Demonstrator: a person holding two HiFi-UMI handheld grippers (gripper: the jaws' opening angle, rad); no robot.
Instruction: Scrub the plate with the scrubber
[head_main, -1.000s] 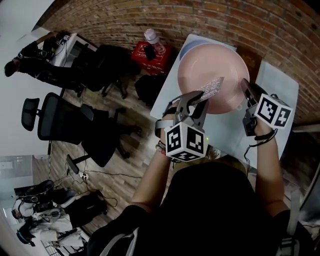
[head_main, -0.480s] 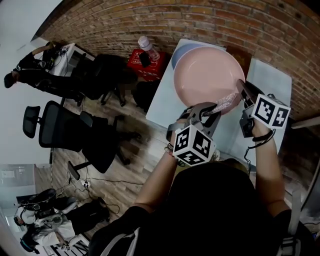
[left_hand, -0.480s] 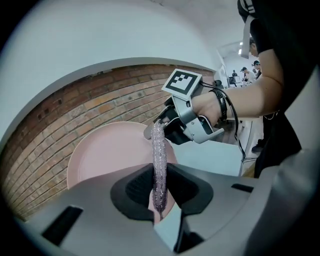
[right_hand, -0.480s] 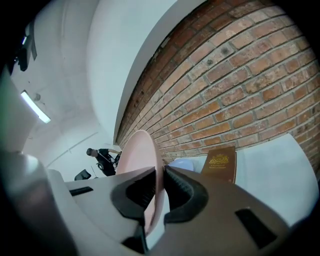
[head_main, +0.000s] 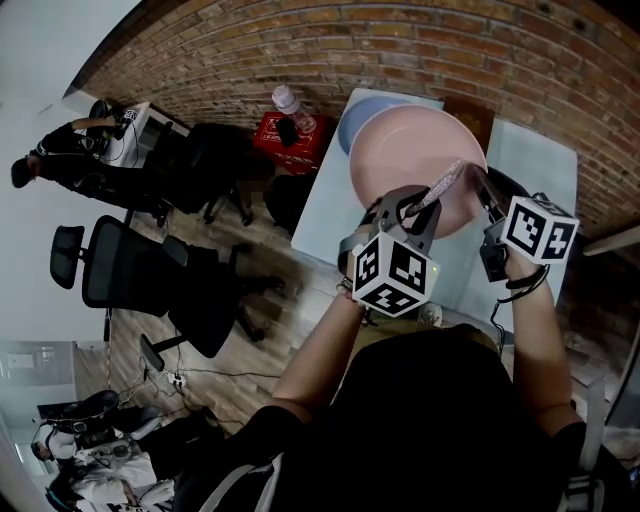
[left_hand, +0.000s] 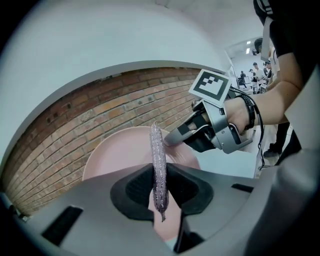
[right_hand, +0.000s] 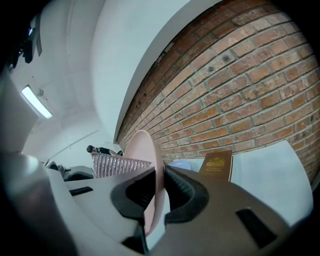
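Observation:
A pink plate (head_main: 405, 150) is held tilted above the white table (head_main: 325, 215). My right gripper (head_main: 484, 192) is shut on its right rim; in the right gripper view the plate (right_hand: 151, 165) stands edge-on between the jaws (right_hand: 156, 192). My left gripper (head_main: 424, 207) is shut on a glittery silver scrubber (head_main: 447, 183), which lies against the plate's face close to the right gripper. In the left gripper view the scrubber (left_hand: 158, 170) sticks up from the jaws (left_hand: 159, 189) in front of the plate (left_hand: 117, 152).
A pale blue plate (head_main: 358, 108) lies on the table behind the pink one, with a brown book (head_main: 468, 112) by the brick wall. On the floor to the left are a red box (head_main: 290, 138) with a water bottle (head_main: 286, 100), and black office chairs (head_main: 120, 265).
The left gripper has drawn the scrubber across the plate from its middle to the right side, close to the right gripper. The right gripper keeps its hold on the rim.

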